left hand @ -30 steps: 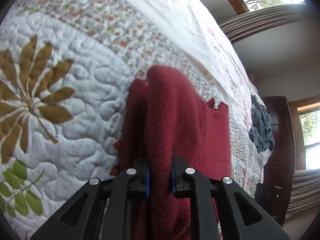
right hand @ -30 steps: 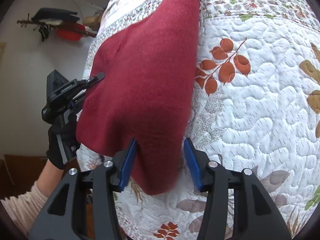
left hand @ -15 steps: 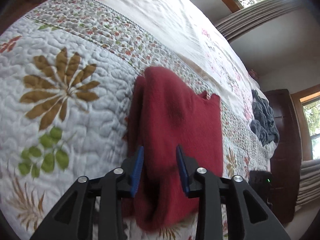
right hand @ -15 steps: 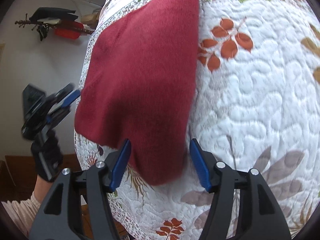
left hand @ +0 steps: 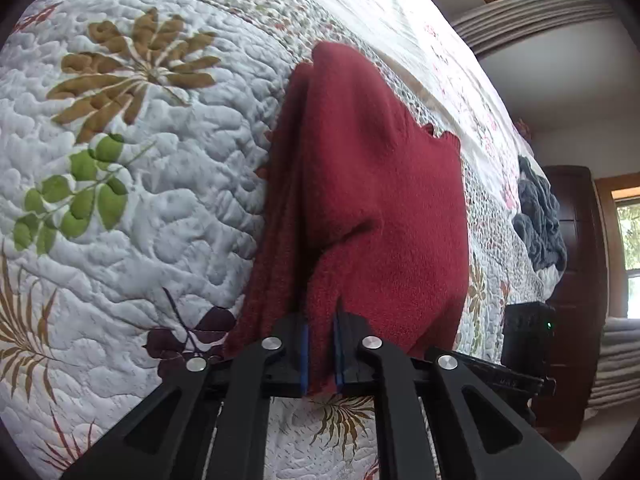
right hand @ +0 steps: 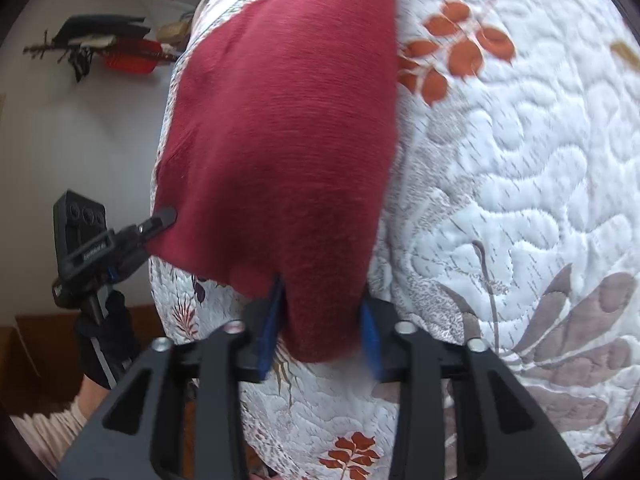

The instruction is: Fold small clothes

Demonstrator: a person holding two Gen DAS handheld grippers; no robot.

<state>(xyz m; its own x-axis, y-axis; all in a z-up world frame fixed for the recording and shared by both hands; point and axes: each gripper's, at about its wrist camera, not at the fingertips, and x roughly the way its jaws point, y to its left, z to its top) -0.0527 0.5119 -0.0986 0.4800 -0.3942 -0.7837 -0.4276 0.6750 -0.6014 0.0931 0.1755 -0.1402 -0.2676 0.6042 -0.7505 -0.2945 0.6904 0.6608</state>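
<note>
Sweater, dark red, lies on the quilted bed near its edge. Left gripper fingers pinch a near corner fold. Right gripper fingers straddle the other near corner, not clamped.

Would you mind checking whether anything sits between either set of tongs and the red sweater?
Nothing visible does. The left tongs are clamped on a fold of the red sweater, and the right tongs straddle its near end on the quilt.

Soft daylight, fisheye warp

We see bright windows blown out at right, dark vignetted corners, and motion blur smearing the quilt in the right wrist view.
</note>
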